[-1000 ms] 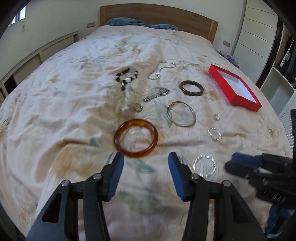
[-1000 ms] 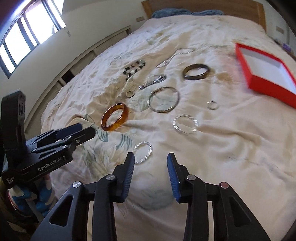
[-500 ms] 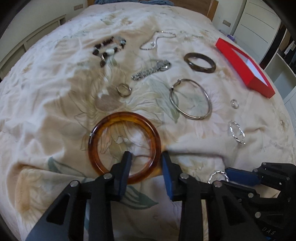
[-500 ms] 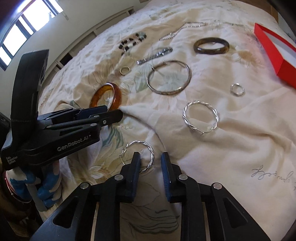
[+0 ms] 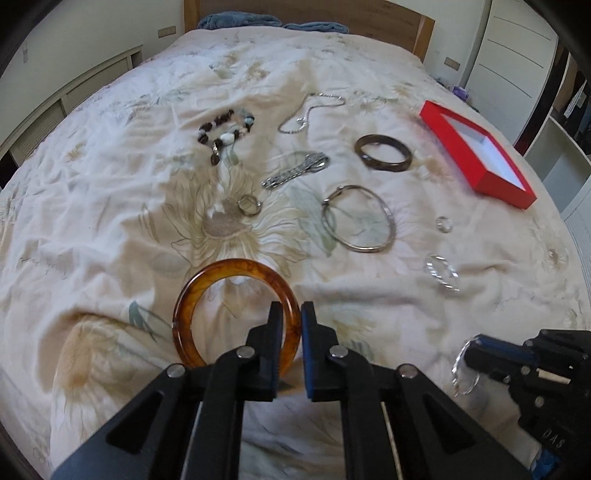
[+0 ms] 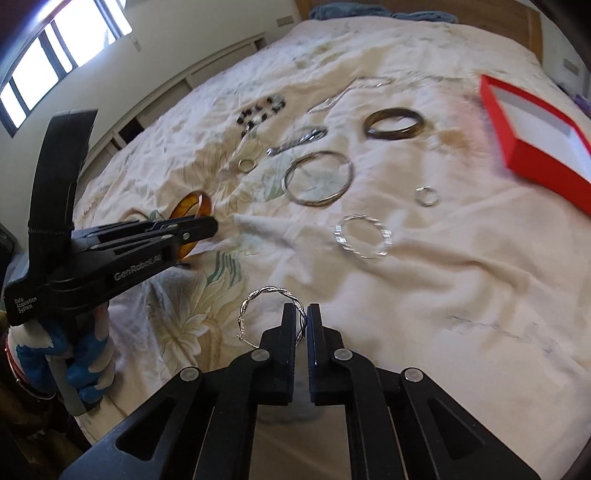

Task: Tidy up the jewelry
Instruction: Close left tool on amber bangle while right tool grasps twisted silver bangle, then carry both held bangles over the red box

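Note:
My left gripper (image 5: 292,325) is shut on the rim of an amber bangle (image 5: 207,291) and holds it tilted up off the bedspread; it also shows in the right wrist view (image 6: 192,206). My right gripper (image 6: 301,325) is shut on a twisted silver hoop (image 6: 258,299), lifted off the bed; the hoop also shows in the left wrist view (image 5: 463,373). An open red box (image 5: 476,147) lies at the right. A dark bangle (image 5: 382,152), a thin silver bangle (image 5: 358,218), a second twisted hoop (image 6: 364,236) and small rings (image 5: 250,205) lie on the bed.
A beaded bracelet (image 5: 221,134), a silver chain (image 5: 310,110) and a silver link bracelet (image 5: 295,170) lie further up the floral bedspread (image 5: 110,206). A wooden headboard (image 5: 388,29) is behind. White wardrobe doors (image 5: 517,48) stand to the right.
Both grippers have closed, the left on the amber bangle and the right on the twisted silver hoop, and both have lifted their pieces off the bedspread.

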Motion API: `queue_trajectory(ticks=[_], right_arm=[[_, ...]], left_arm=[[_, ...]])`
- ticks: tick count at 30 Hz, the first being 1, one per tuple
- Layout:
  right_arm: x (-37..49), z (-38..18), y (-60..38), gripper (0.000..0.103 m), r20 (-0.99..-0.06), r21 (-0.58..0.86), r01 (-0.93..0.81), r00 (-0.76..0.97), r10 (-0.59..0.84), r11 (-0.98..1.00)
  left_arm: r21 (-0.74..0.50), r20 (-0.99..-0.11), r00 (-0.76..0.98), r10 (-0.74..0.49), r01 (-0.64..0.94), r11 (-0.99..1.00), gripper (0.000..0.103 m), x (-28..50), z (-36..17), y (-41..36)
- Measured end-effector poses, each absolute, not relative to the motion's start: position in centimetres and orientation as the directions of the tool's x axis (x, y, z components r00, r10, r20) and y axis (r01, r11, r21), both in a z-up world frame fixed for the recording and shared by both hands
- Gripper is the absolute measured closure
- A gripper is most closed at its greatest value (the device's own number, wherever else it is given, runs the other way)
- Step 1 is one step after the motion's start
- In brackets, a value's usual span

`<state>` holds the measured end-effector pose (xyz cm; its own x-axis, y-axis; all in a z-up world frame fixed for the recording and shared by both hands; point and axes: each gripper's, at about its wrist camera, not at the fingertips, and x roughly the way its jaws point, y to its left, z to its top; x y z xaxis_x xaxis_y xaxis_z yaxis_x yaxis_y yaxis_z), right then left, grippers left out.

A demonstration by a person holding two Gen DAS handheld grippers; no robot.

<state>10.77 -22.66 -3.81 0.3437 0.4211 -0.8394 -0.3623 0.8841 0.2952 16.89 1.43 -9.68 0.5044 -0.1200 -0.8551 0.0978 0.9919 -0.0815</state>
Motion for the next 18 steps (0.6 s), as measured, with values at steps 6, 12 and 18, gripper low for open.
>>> queue_trajectory(ticks=[6, 12, 18], right_arm=[[9.5, -0.9, -27.5, 0.097, -0.807, 0.29, -0.302, 0.434, 0.401, 0.908], [12.3, 2.4, -35.5, 0.097, -0.781, 0.235, -0.196, 0.545, 0.305, 0.952], [19.2, 4.1, -42.7, 0.097, -0.764, 0.166, -0.097, 0.617, 0.19, 0.981]], left_arm=[[-0.137, -0.831, 0.516, -0.206, 0.168, 0.976, 0.094, 16.4, -6.7, -1.7], [-0.2, -0.8, 0.502, -0.329, 0.294, 0.935, 0.094, 20.1, -3.6, -8.6], [-0.231, -0.749, 0.501, -0.433, 0.416, 0.88, 0.094, 26.7, -1.0, -17.4]])
